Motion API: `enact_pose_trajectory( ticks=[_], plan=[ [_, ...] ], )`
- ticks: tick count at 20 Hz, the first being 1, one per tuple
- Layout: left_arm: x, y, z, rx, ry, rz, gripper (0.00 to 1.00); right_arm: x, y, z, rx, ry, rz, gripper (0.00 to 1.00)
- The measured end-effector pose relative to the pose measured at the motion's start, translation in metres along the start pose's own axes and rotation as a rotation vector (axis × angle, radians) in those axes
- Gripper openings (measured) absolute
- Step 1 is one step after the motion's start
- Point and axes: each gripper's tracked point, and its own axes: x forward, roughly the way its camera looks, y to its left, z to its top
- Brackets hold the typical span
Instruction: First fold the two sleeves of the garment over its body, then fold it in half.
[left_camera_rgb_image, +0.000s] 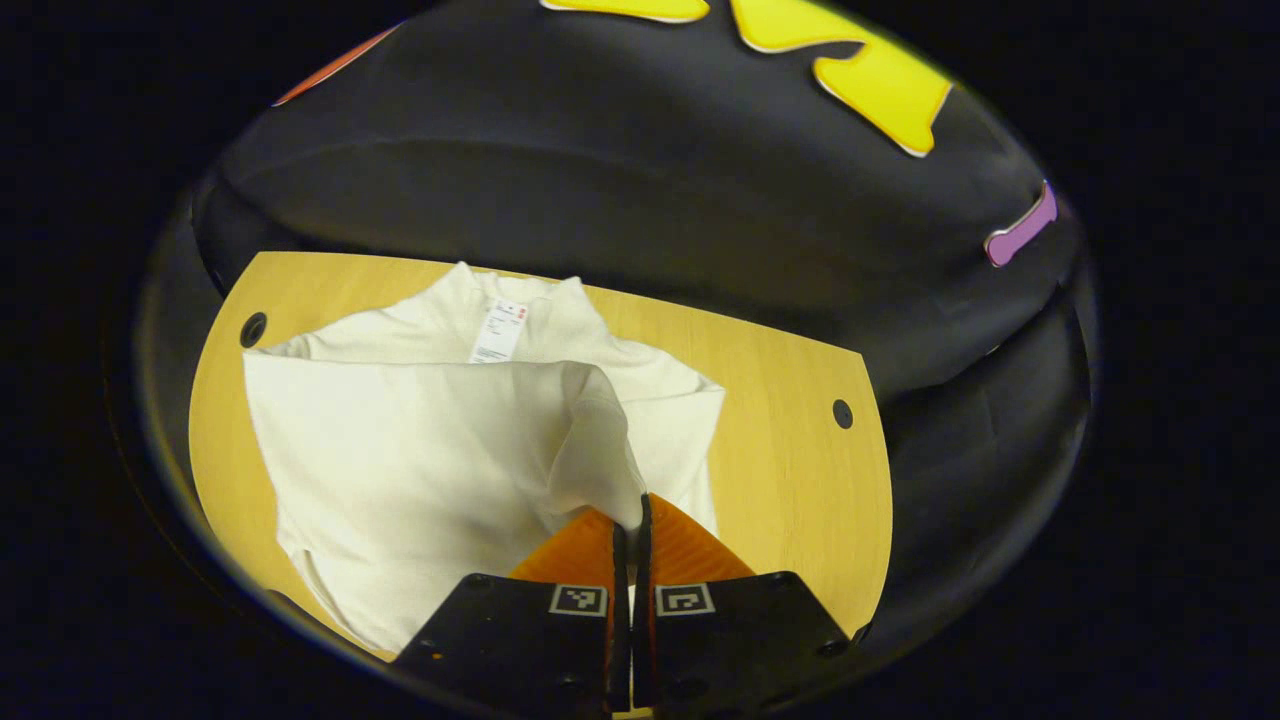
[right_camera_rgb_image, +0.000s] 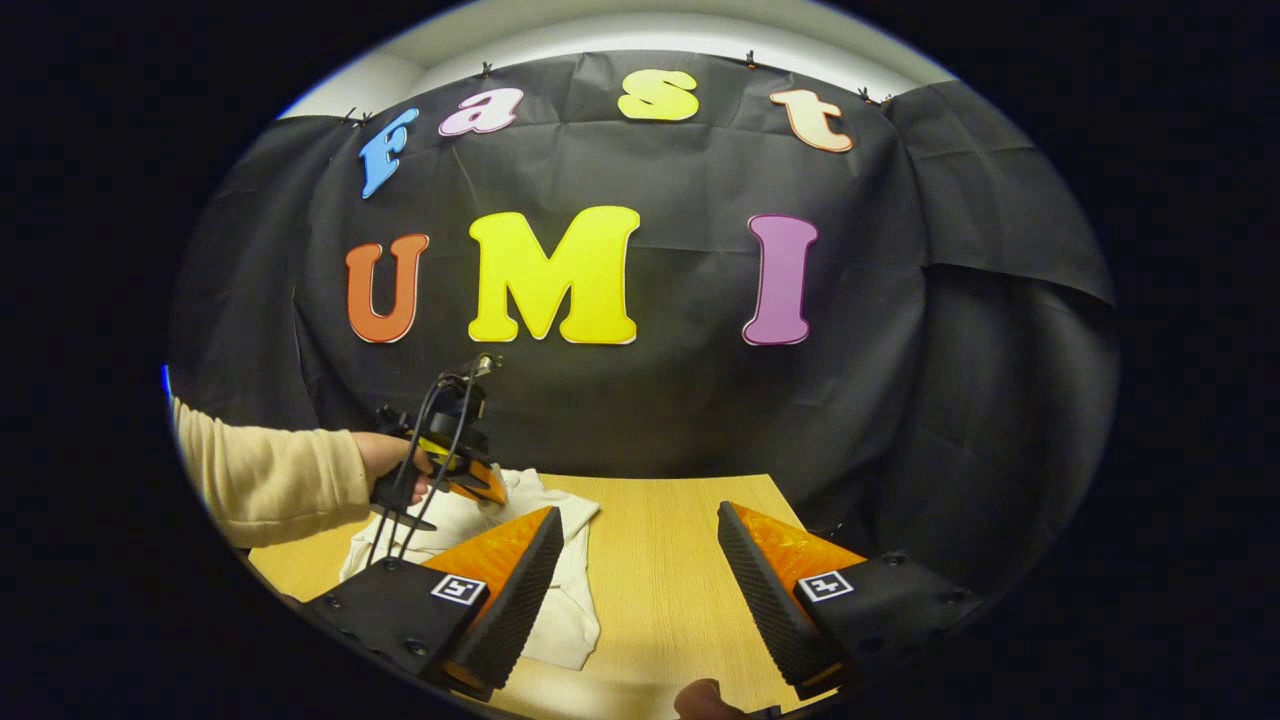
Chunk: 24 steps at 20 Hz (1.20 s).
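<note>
On the wooden table (left_camera_rgb_image: 790, 450), left claw (left_camera_rgb_image: 630, 520) pinching white garment (left_camera_rgb_image: 400, 450) sleeve, neck label (left_camera_rgb_image: 498, 330) unreadable, right claw (right_camera_rgb_image: 640, 540) spread.

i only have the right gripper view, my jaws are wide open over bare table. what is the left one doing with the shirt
Observer: In the left gripper view the left hand-held gripper is shut on a pinch of the white garment, lifting a fold above the body.
Operator: which part of it
Observer: It looks like a sleeve or side edge drawn toward the middle; I cannot tell which for sure.
Operator: where's the collar
Observer: At the far side of the wooden table, with its label facing up.
Operator: my side free?
Observer: The right hand-held gripper holds nothing.
</note>
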Motion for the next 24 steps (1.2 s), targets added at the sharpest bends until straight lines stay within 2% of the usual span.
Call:
enact_pose_trajectory(
  ticks=[1,2,3,8,10,11,12,13,14,15,16,17,18,21,24],
  plan=[
    [0.005,-0.012,-0.005,0.008,0.014,0.001,0.04,0.0,-0.005,-0.001,0.005,0.0,-0.005,0.97],
    [0.008,-0.021,-0.01,0.015,0.032,0.008,0.1,0.0,-0.009,-0.001,0.01,-0.003,-0.007,0.97],
    [0.011,-0.027,-0.014,0.021,0.045,0.021,0.04,0.0,-0.012,-0.001,0.013,-0.004,-0.012,0.97],
    [0.031,-0.03,-0.028,-0.001,0.087,0.033,0.06,-0.004,-0.029,-0.002,0.019,-0.007,-0.041,0.97],
    [0.021,-0.037,-0.029,-0.02,0.085,0.028,0.14,-0.005,-0.032,0.0,0.025,-0.01,-0.053,0.96],
    [0.021,-0.037,-0.029,-0.027,0.081,0.025,0.23,-0.005,-0.032,0.0,0.024,-0.011,-0.058,0.96],
    [0.019,-0.035,-0.029,-0.031,0.078,0.025,0.24,-0.006,-0.032,0.001,0.021,-0.012,-0.06,0.96],
    [0.017,-0.035,-0.03,-0.038,0.076,0.019,0.62,-0.006,-0.031,0.001,0.017,-0.012,-0.064,0.96],
    [0.012,-0.036,-0.029,-0.045,0.066,0.01,0.65,-0.008,-0.03,0.002,0.015,-0.013,-0.066,0.96],
    [0.008,-0.034,-0.027,-0.047,0.054,0.005,0.79,-0.009,-0.028,0.004,0.012,-0.017,-0.065,0.96],
    [0.002,-0.032,-0.027,-0.042,0.039,0.005,0.72,-0.008,-0.025,0.007,0.007,-0.026,-0.067,0.97],
    [-0.004,-0.028,-0.024,-0.034,0.018,0.008,0.94,-0.007,-0.022,0.007,0.005,-0.032,-0.072,0.96],
    [-0.012,-0.024,-0.023,-0.025,-0.003,0.01,1.0,-0.007,-0.019,0.008,0.001,-0.033,-0.068,0.97],
    [-0.039,-0.005,-0.018,0.004,-0.077,0.039,1.0,-0.008,-0.001,0.009,-0.009,-0.041,-0.058,0.97],
    [-0.074,0.023,-0.009,0.078,-0.188,0.095,1.0,-0.004,0.016,0.009,-0.035,-0.053,-0.051,0.96]
  ],
)
